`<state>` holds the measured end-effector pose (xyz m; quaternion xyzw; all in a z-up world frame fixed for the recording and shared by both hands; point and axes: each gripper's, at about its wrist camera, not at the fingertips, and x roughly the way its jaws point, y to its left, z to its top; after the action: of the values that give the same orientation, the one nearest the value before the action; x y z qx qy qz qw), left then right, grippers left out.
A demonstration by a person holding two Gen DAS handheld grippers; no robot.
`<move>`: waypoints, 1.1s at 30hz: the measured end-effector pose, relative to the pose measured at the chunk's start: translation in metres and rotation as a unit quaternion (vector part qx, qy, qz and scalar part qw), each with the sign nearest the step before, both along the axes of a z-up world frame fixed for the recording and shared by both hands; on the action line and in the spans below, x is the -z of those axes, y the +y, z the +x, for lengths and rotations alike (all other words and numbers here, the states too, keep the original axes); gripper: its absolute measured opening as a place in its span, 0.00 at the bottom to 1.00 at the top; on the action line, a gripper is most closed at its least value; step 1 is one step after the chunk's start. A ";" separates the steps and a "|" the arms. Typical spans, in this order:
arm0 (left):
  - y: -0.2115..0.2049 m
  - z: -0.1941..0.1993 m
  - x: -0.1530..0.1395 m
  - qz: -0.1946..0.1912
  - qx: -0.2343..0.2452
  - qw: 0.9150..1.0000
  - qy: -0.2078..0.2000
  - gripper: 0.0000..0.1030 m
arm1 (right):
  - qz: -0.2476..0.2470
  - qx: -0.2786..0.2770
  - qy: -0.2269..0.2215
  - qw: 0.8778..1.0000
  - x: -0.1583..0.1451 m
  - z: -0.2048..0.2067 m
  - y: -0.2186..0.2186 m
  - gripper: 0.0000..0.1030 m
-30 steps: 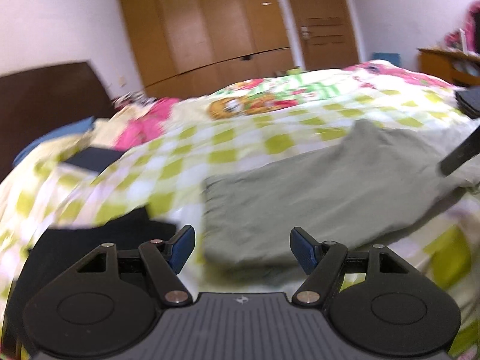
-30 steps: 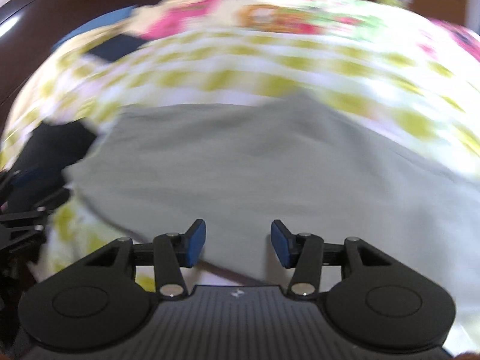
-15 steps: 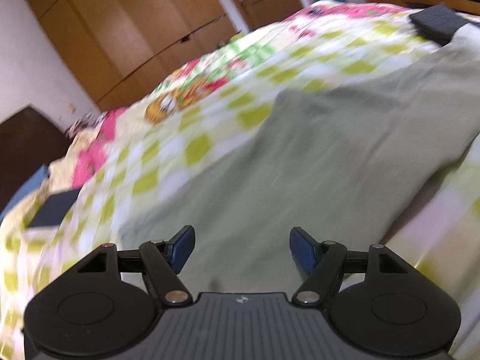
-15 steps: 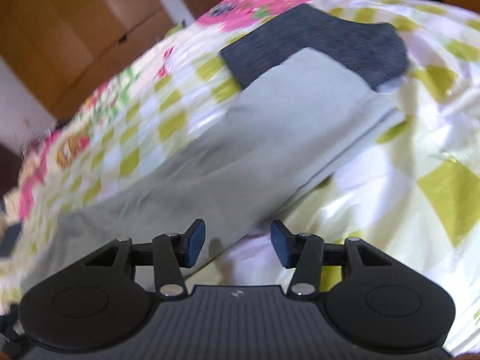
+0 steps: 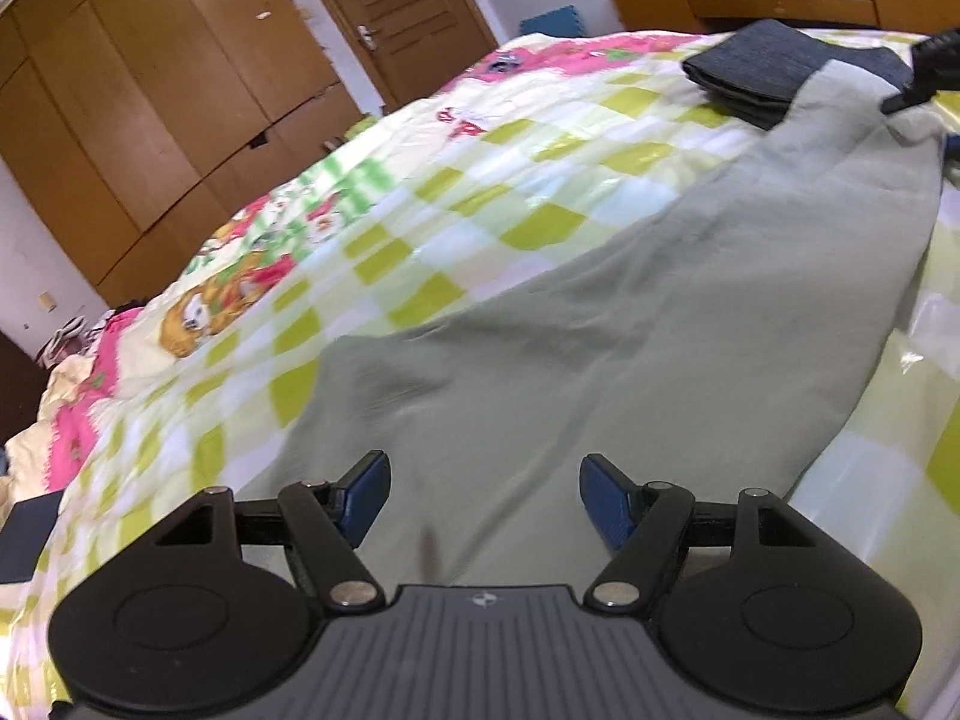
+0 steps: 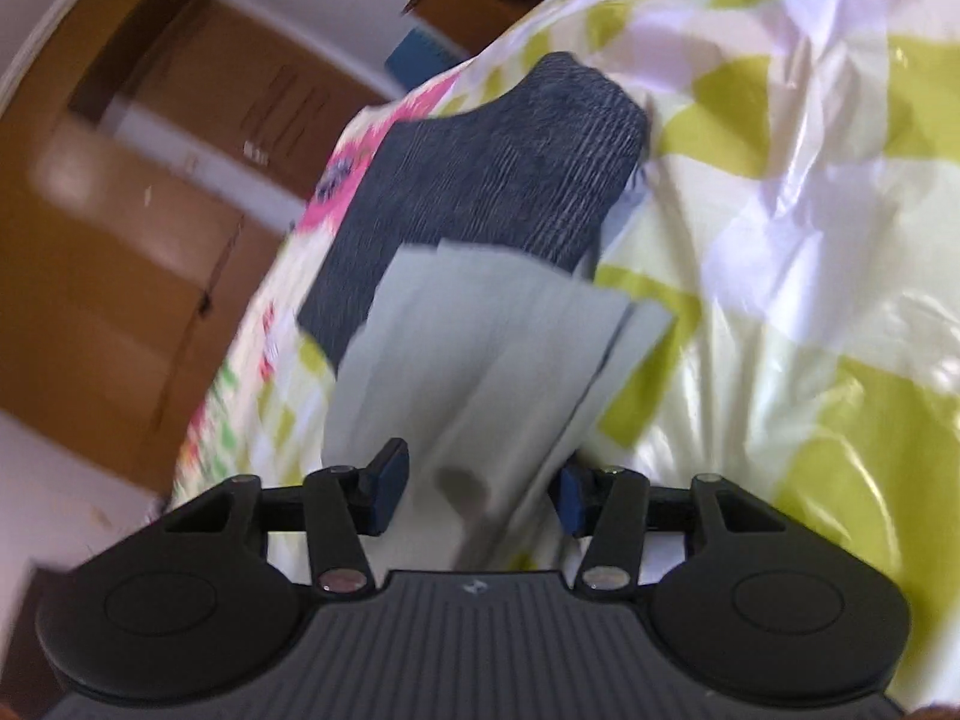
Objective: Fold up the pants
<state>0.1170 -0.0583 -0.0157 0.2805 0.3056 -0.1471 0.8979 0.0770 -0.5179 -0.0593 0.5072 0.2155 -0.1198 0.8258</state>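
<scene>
Both pairs of blue-padded fingers stand spread apart, grasping nothing: the left gripper (image 5: 483, 501) hangs over the wide end of the pale grey-green cotton pants (image 5: 630, 324), and the right gripper (image 6: 480, 495) sits at the narrow hem end (image 6: 498, 324), where cloth runs up between its pads, though I cannot tell whether either pad touches it. On the left, the fabric lies below and ahead of the fingertips (image 5: 363, 495), apart from them as far as the view shows. The pants stretch long across the green-and-white checked quilt with pink cartoon prints (image 5: 480, 138), seemingly with one leg laid over the other, since stacked edges show at the hem in the right wrist view. That hem overlaps a folded dark blue-grey ribbed garment (image 6: 498, 168) lying on the quilt. By my reading, the lengthwise fold is done and the crosswise folds remain: the hem end looks ready to be pinched and carried toward the waist. Blur in the right view keeps the layer count uncertain.
</scene>
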 end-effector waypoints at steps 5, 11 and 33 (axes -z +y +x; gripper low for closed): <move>-0.020 -0.006 0.001 -0.003 0.020 1.000 0.015 0.80 | 0.013 0.002 -0.028 1.000 -0.019 -0.027 -0.025 0.04; -0.055 -0.016 0.014 -0.004 0.069 0.997 0.027 0.80 | -0.073 0.008 0.022 0.997 -0.032 -0.074 -0.043 0.06; -0.008 0.029 -0.003 0.027 0.067 0.997 -0.026 0.80 | -0.337 -0.432 0.013 0.836 -0.088 0.062 0.153 0.39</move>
<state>0.1459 -0.0664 -0.0124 0.3283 0.2667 -0.1917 0.8856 0.1392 -0.3648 0.0289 0.0513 0.3697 0.1779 0.9105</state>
